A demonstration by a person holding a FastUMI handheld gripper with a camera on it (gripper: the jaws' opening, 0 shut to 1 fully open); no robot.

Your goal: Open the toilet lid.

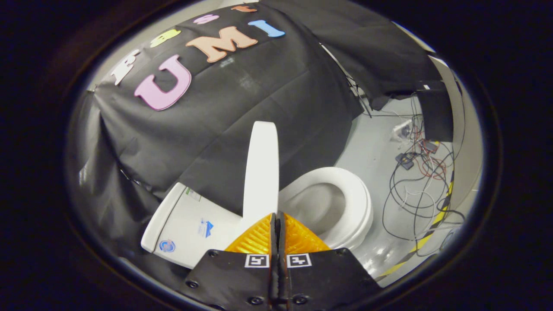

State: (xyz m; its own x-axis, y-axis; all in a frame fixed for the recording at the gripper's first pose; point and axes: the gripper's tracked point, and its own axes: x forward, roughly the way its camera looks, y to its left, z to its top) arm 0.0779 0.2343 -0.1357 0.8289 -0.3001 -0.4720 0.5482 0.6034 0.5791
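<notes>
My gripper [277,218] has its fingers pressed together, pinching nothing — the toilet lid [261,168] stands upright just ahead, so I judge it opened.

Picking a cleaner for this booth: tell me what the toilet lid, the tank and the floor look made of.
Toilet lid: likely smooth white plastic, thin, evenly matte; it stands raised just beyond the gripper, whose fingers are closed together. Tank: glossy white, probably glazed ceramic, though plastic is possible. Floor: pale grey, hard and slightly shiny, perhaps painted concrete.
</notes>
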